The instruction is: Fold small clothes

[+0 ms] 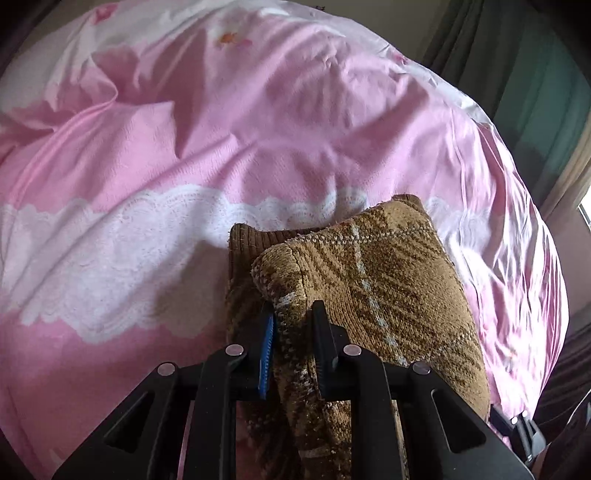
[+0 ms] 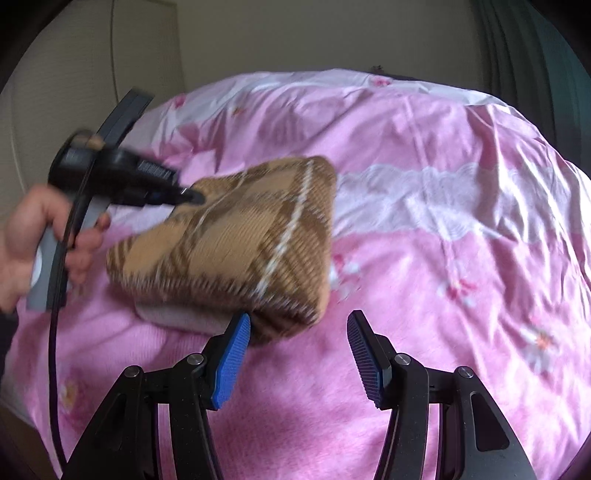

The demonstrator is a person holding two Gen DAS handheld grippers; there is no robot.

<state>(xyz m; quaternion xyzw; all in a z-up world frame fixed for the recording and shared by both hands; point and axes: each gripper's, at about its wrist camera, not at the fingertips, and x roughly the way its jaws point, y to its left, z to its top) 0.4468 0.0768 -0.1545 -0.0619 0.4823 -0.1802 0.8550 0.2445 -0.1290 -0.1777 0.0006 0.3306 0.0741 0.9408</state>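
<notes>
A small brown and tan knit garment [image 1: 369,280] with white stripes lies folded over on the pink bed. My left gripper [image 1: 293,314] is shut on a fold of it and holds that part lifted. In the right wrist view the same garment [image 2: 236,243] sits left of centre, with the left gripper [image 2: 184,197] clamped on its far left edge, held by a hand. My right gripper [image 2: 299,321] is open and empty just in front of the garment; its left fingertip [image 2: 240,325] is at the garment's near edge.
A pink floral duvet [image 2: 443,258] with a white lace band [image 1: 110,236] covers the whole bed. Green curtains [image 1: 524,92] hang at the right. A pale wall [image 2: 258,33] stands behind the bed.
</notes>
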